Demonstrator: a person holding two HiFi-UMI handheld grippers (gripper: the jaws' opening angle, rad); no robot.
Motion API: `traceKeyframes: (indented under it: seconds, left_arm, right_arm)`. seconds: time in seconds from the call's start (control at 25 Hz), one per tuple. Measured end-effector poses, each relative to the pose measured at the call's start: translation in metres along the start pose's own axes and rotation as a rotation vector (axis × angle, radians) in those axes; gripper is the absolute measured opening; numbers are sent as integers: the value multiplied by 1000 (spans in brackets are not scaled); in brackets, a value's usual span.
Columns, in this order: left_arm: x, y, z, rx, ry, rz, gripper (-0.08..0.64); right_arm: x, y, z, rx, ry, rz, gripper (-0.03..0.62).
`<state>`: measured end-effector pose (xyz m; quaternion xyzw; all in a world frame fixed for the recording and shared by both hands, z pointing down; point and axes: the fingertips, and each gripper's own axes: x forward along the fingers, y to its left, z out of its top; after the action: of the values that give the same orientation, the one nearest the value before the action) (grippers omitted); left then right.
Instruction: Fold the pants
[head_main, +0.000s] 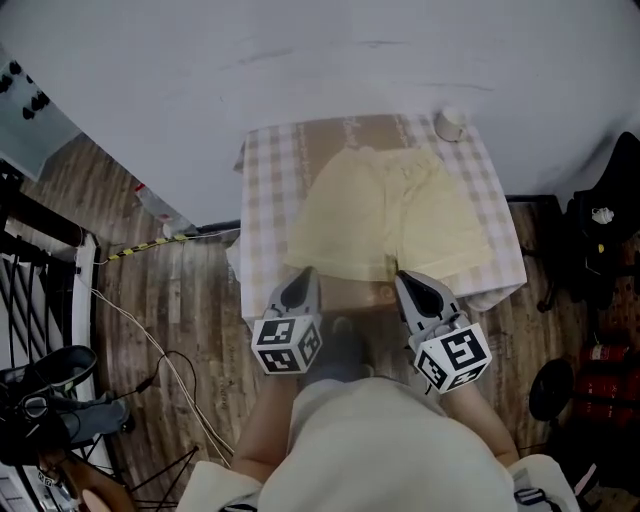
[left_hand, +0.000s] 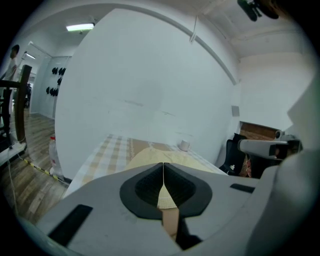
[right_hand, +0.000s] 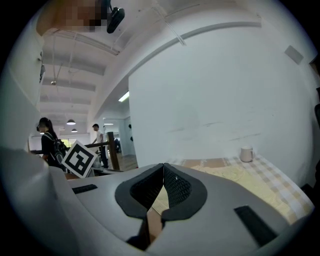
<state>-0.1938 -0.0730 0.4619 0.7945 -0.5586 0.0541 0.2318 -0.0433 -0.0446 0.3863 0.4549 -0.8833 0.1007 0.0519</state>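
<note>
- Head view: pants (head_main: 385, 215) lie flat mid-counter (head_main: 265, 190), waistband toward 12 o'clock; cup (head_main: 449, 123) sits at the 1 o'clock corner.
- Left tool (head_main: 298, 290) is at the hem's 7 o'clock, right tool (head_main: 420, 290) at 5; can't tell from here whether they touch the pants.
- Gripper views: both tools pressed together, nothing pinched.
- Right gripper view adds two people (right_hand: 47, 140) at 9 o'clock, unseen from the head.

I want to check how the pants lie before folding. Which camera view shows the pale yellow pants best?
The head view: it looks down on nearly the whole pants, spread flat on the checked tablecloth. The left gripper view shows only a low strip of the pants; the right gripper view shows an edge-on part.
</note>
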Motion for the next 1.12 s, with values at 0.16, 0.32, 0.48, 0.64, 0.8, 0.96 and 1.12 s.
traceKeyframes:
  seconds: [0.16, 0.32, 0.48, 0.64, 0.8, 0.96, 1.12]
  left_arm:
    - [16, 39, -12, -4, 37, 72, 6]
    - [34, 70, -30, -40, 82, 112, 6]
    - [52, 93, -47, -38, 137, 142, 6]
    - [62, 111, -67, -58, 209, 167, 8]
    - [68, 122, -78, -58, 265, 172, 9]
    - [75, 131, -83, -65, 296, 182, 116]
    - [77, 145, -91, -83, 346, 215, 58]
  right_arm:
    - [32, -2, -1, -13, 26, 37, 0]
    - [64, -4, -2, -35, 61, 76, 0]
    - [88, -6, -4, -39, 85, 97, 0]
    - [103, -8, -4, -45, 110, 110, 0]
    - [116, -9, -4, -44, 127, 117, 0]
    - [126, -10, -3, -42, 134, 131, 0]
    - [136, -7, -4, -34, 143, 149, 0]
